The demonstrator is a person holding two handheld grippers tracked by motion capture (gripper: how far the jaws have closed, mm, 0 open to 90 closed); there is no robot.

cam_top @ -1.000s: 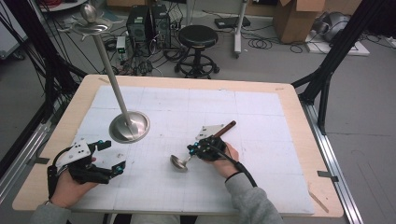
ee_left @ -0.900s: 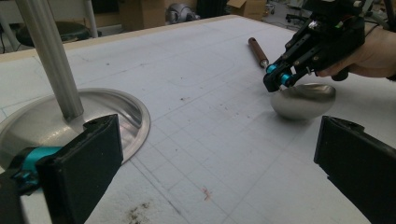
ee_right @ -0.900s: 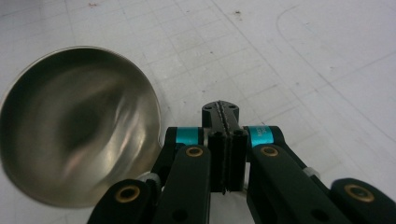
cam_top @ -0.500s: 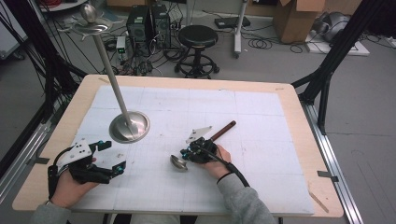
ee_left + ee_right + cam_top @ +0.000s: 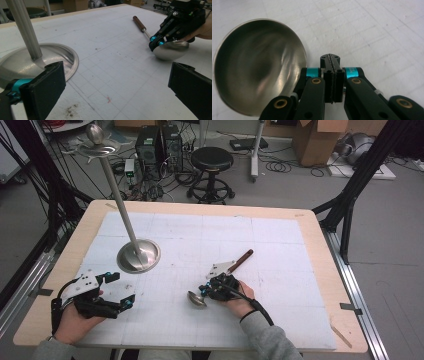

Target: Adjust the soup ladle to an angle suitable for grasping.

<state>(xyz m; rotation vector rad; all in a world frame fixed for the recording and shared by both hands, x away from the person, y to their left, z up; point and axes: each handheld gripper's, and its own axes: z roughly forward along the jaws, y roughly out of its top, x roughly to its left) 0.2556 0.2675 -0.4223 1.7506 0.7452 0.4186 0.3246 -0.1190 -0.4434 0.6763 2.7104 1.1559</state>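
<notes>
1. A ladle (image 5: 220, 282) is seen lying on the white mat (image 5: 280, 245) of the table (image 5: 320, 240), near the middle of the front edge.
2. Its shiny bowl (image 5: 257, 65) is turned toward the front left corner, and its brown handle end (image 5: 243, 258) is pointed toward the back right corner.
3. The right gripper (image 5: 209, 290) is held over the ladle's thin stem, right beside the bowl.
4. Its jaws are pressed together; whether the stem is pinched cannot be told.
5. The left gripper (image 5: 122, 290) is held near the front left corner, well apart from the ladle.
6. Its jaws are spread wide, and nothing is held between them.
7. A tall metal stand (image 5: 138, 255) is set on its round base, just behind the left gripper.
</notes>
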